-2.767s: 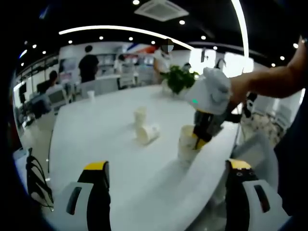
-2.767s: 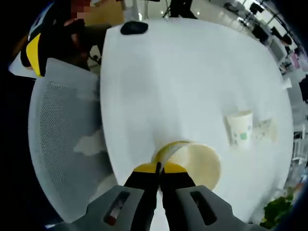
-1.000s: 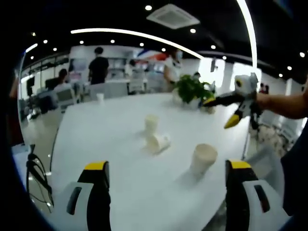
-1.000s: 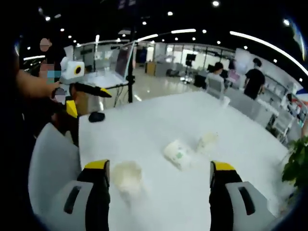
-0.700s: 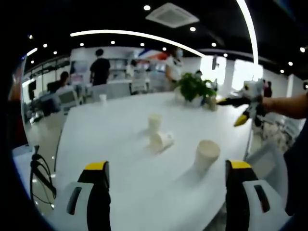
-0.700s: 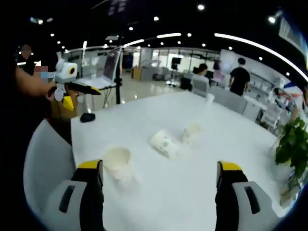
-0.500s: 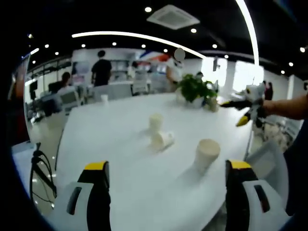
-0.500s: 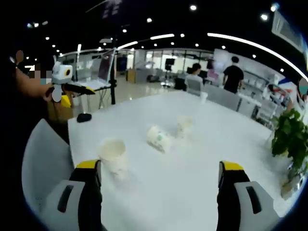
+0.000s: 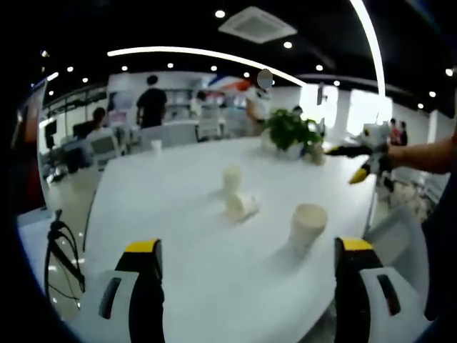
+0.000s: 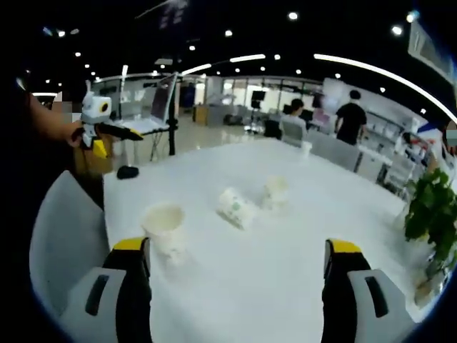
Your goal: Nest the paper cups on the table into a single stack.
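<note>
On the white table stand three paper cups. The nearest cup is upright, mouth up; it is also at the left in the right gripper view. A printed cup lies on its side in the middle. Just behind it stands another upright cup. My left gripper is open and empty, held back over the near edge. My right gripper is open and empty too. A hand holds each one up off the table, apart from the cups.
A potted plant stands at the table's far end. A black mouse lies near a corner, beside a grey mesh chair. A small cup sits at the far edge. People stand and sit in the background.
My right gripper was shut on the rim of the nearest cup; it has let go, opened and drawn back. In the last second only the views drifted; the cups stayed put.
</note>
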Demonstrator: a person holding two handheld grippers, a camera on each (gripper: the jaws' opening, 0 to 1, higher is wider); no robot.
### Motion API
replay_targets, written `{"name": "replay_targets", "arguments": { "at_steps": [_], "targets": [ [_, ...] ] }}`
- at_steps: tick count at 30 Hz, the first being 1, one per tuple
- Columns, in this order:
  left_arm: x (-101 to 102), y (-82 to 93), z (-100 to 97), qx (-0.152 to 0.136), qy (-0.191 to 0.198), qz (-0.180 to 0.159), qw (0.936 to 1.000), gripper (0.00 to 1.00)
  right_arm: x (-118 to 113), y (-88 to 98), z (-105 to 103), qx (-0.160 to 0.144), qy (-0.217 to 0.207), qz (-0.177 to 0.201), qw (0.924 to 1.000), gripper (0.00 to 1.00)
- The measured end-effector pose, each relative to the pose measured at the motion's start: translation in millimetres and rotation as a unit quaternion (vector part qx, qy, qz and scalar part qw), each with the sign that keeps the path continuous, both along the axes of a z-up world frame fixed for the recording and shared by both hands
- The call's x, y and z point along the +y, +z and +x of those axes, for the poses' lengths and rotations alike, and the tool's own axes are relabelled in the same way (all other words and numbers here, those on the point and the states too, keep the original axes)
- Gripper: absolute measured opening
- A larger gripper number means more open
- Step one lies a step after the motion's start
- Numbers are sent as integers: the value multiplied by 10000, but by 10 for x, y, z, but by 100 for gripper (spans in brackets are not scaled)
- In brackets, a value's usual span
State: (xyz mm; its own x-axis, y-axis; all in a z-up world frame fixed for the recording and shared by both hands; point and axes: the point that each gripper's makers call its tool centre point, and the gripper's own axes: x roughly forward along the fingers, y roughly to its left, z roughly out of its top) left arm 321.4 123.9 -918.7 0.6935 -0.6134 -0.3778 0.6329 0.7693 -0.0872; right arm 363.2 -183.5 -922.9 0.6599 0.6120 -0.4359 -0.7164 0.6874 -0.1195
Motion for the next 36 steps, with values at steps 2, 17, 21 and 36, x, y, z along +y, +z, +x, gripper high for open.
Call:
{"name": "replay_targets", "arguments": {
  "at_steps": [2,17,21,36],
  "targets": [
    [-29,0,-15,-14,-36,76,10000,98,38,35,41,-18,101,-64,9999,100],
    [-126,-60,-183,-4,18,232,9997,98,477,10,539,30,1103,-732,9912,96],
    [-105,-54,-199,78,59,198,9998,98,620,1,706,55,1292,-924,9873,98],
    [-12,-65,-240,102,99,188,9997,98,1143,-110,1057,285,2227,-1559,9619,96]
  ]
}}
